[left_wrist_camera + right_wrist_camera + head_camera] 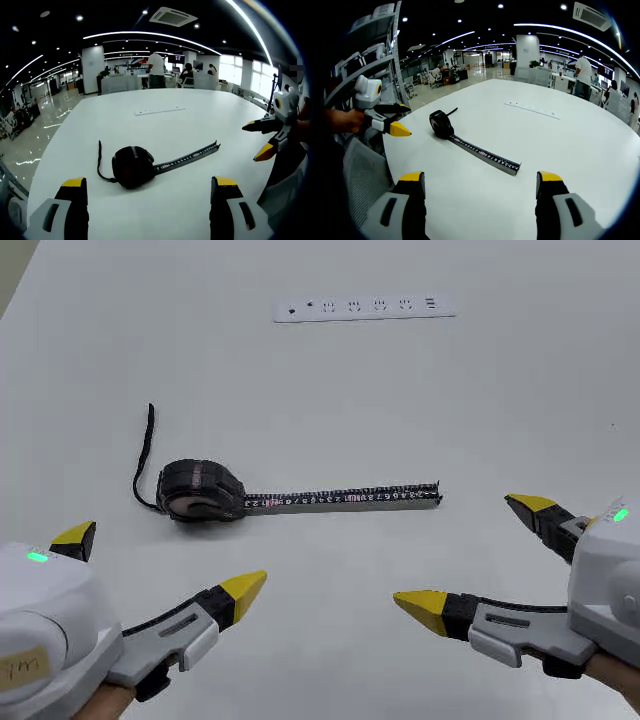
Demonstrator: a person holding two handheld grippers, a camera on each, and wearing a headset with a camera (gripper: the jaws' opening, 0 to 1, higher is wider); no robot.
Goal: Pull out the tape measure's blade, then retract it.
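Left hand-held gripper (170, 560) spread wide, empty, above the white worktop (500, 390). Just ahead of it, the tape measure (200, 490) flat on the worktop, black strap (145, 455) trailing beyond. Blade (345, 498) drawn out toward the right, tip ahead of the right hand-held gripper (462, 551), likewise wide and empty. Farther off, a power strip (365, 308).

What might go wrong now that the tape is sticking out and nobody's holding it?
The blade lies pulled out of the tape measure case, with the left gripper and right gripper both open and away. Retracting unheld, it may whip back and skid the case on the smooth table. The strap might snag a gripper.
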